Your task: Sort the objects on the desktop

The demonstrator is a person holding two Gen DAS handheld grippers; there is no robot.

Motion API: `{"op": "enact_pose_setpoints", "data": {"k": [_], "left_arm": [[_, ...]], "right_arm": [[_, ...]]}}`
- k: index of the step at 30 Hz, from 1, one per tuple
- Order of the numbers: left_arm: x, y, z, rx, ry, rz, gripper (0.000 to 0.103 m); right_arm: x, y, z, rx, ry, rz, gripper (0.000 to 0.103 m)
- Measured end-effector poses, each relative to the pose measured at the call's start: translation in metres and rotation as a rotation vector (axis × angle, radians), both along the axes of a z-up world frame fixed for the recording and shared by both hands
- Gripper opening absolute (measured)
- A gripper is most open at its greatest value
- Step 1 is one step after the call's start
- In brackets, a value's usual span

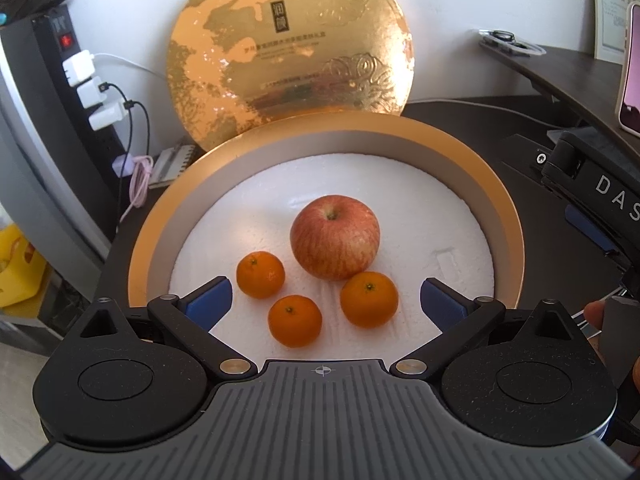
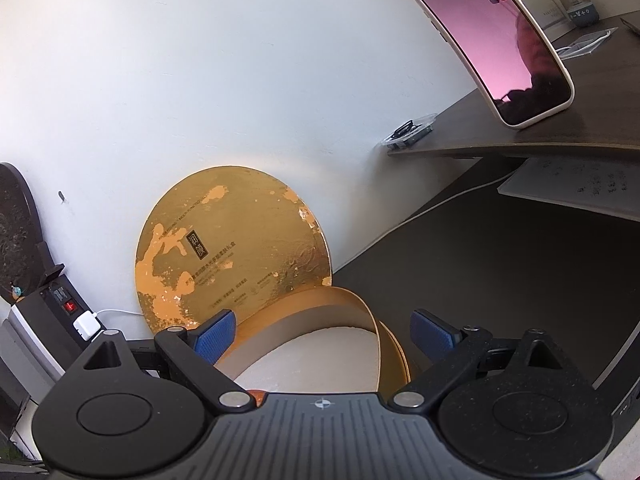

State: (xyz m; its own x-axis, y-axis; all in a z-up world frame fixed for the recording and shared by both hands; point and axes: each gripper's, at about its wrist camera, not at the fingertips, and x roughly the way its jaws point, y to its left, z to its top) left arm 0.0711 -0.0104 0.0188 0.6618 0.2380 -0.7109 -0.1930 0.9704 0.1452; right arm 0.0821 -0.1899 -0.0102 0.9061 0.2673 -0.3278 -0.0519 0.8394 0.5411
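light: bright, soft | glare: gold lid [image 1: 288,48] | focus: sharp | edges: fisheye-bent

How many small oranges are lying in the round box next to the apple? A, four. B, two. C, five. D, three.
D: the left wrist view shows three oranges on the white lining of the round box, grouped on the near side of the one apple.
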Motion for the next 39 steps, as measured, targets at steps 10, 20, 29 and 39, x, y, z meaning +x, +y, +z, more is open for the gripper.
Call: {"op": "enact_pose_setpoints", "data": {"k": [10, 20, 29, 39], "left_arm": [[0.000, -0.006, -0.001, 0.007, 0.004, 0.001, 0.103], [-0.001, -0.006, -0.002, 0.010, 0.002, 0.007, 0.103], [0.002, -0.011, -0.003, 0.020, 0.003, 0.004, 0.103], [0.008, -0.018, -0.006, 0.035, 0.013, 0.000, 0.103]], "right_arm": [[0.004, -0.006, -0.002, 0.009, 0.015, 0.014, 0.096], [0.006, -0.008, -0.003, 0.010, 0.015, 0.026, 0.096], [0.007, -0.011, -0.002, 0.016, 0.011, 0.026, 0.096], [0.013, -0.018, -0.002, 0.021, 0.014, 0.020, 0.096]]}}
